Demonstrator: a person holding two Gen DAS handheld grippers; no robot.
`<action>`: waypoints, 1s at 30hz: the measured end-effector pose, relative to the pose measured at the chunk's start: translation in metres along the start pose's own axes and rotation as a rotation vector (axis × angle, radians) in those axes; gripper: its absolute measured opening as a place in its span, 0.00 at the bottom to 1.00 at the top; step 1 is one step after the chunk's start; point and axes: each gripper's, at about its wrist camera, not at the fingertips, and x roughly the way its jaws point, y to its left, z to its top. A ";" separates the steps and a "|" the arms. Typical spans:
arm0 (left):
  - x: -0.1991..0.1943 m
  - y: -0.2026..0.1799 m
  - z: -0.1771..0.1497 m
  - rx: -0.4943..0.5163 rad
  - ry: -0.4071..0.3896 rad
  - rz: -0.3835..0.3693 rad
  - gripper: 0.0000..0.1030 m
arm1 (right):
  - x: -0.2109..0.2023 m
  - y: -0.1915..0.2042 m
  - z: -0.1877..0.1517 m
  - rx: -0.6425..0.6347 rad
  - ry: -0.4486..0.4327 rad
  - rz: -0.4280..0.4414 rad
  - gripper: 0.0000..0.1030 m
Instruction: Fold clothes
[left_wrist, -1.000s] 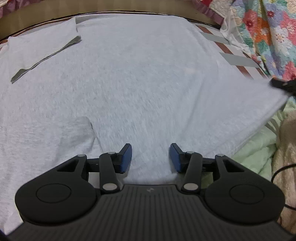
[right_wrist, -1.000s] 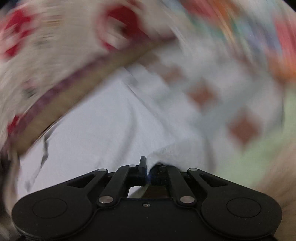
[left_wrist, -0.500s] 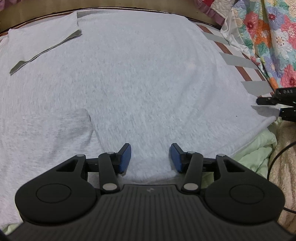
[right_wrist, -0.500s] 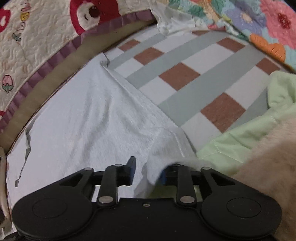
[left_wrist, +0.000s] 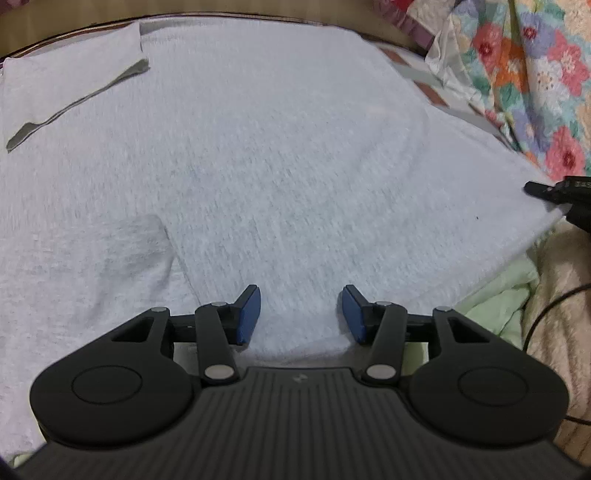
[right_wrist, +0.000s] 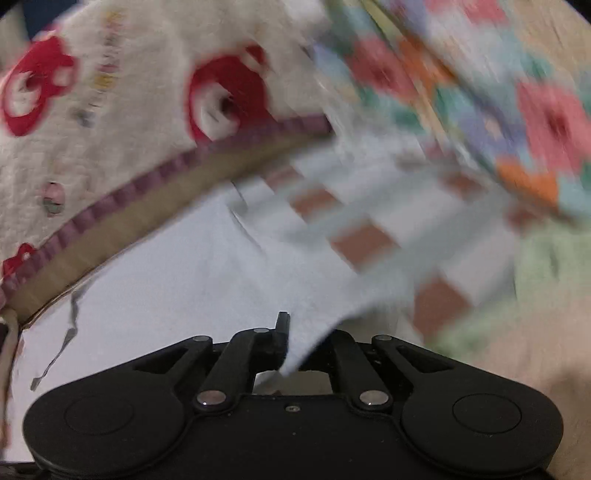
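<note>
Here the grey shirt (left_wrist: 280, 155) lies spread flat over the bed, covering most of the left wrist view, with one sleeve laid across its near left part and its neck opening at the far left. The left tool (left_wrist: 301, 314) hovers over the near hem with its blue pads well apart, holding nothing. The right tool (right_wrist: 295, 343) is closed on a corner of the shirt's right edge, and that corner is lifted off the checked sheet (right_wrist: 362, 240).

The main risk, as I judge it, is the thin corner slipping from the pinch if it is pulled fast; the right view is blurred, so the tool seems to be moving quickly. Dragging could also bunch the spread cloth.

On the right the floral quilt (left_wrist: 535, 74) and green blanket (left_wrist: 498, 295) crowd the shirt's edge. The far side ends at a bear-print quilt (right_wrist: 110, 110). Open room lies over the shirt itself, towards the left.
</note>
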 end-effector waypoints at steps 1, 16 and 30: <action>0.001 -0.001 0.000 -0.001 0.003 0.004 0.47 | 0.005 -0.001 0.000 0.010 0.024 -0.015 0.02; -0.070 0.050 0.011 -0.155 -0.209 -0.017 0.47 | 0.013 0.024 0.005 -0.077 0.036 0.019 0.03; -0.121 0.163 -0.056 -0.393 -0.264 0.116 0.44 | -0.038 0.296 -0.045 -0.802 -0.199 0.642 0.04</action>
